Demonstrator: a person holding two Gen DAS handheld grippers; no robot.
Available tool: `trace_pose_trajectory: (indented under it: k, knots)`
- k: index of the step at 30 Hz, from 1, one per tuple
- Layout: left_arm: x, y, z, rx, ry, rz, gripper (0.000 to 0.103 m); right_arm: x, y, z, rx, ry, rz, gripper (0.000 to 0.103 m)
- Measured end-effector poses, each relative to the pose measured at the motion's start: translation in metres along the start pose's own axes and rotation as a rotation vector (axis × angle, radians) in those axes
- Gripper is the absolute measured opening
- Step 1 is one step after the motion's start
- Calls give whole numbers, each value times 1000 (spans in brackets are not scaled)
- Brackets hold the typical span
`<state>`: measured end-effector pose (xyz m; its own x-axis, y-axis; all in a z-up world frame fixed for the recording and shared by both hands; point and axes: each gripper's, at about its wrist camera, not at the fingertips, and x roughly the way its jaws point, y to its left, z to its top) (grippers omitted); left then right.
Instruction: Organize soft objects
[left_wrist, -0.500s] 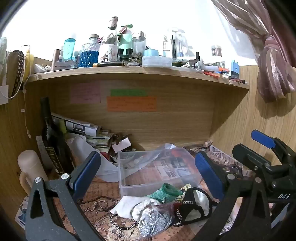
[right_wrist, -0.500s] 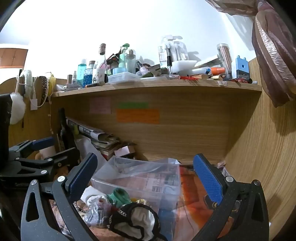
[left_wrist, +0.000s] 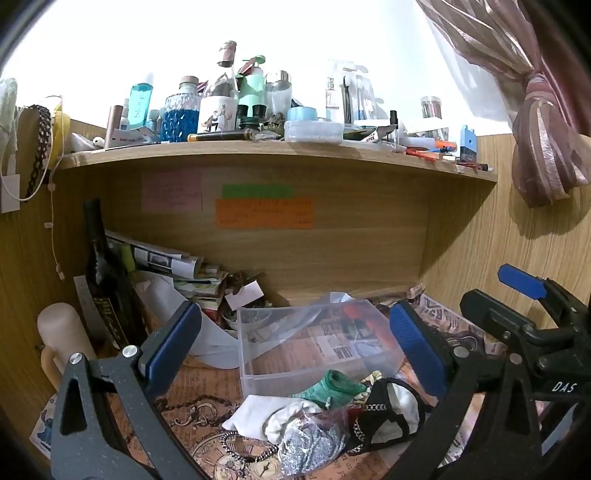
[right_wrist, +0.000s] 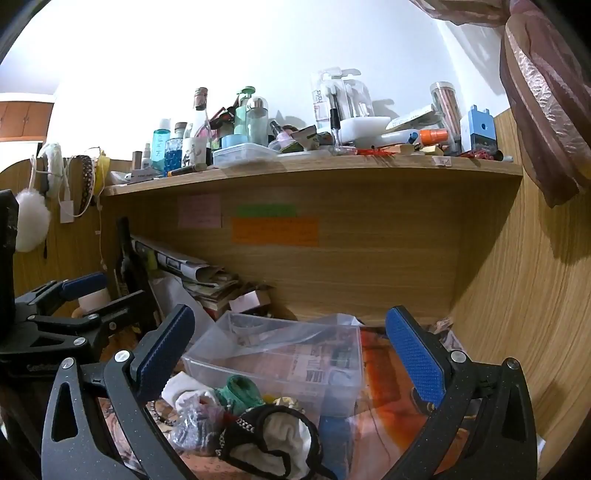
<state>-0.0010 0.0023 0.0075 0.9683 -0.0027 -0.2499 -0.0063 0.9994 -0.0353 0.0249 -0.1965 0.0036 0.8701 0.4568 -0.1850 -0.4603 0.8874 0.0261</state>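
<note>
Soft heap (left_wrist: 325, 417) on the bench (left_wrist: 192, 410), just in front of the clear bin (left_wrist: 306, 347) and touching its near wall: green roll (left_wrist: 332, 386), white cloth (left_wrist: 258, 410), black-trimmed piece (left_wrist: 388, 410), silvery bag (left_wrist: 310, 446). Lies below and ahead of both sets of fingers, spread across the view more than along it. Left gripper (left_wrist: 291, 347) wide apart, holding nothing, heap roughly centred under the gap. Right gripper (right_wrist: 288, 354) equally wide and empty, heap low and left of centre, black-trimmed piece (right_wrist: 273, 439) closest. Neither clearly nearer by these views; probably a downward reach, then a short lift forward into the bin. Legible writing scarce: "DAS" on the right gripper's body (left_wrist: 563, 387) in the left view; newsprint under the bin and sticky notes (left_wrist: 264, 218) on the back panel too blurred to read.
</note>
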Motion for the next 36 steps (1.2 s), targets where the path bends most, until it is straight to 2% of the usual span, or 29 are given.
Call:
trace_pose_trajectory:
  k: [36]
  knots:
    - [1, -5, -4, 8, -13, -5, 103, 3, 0, -4, 18, 8, 6, 103]
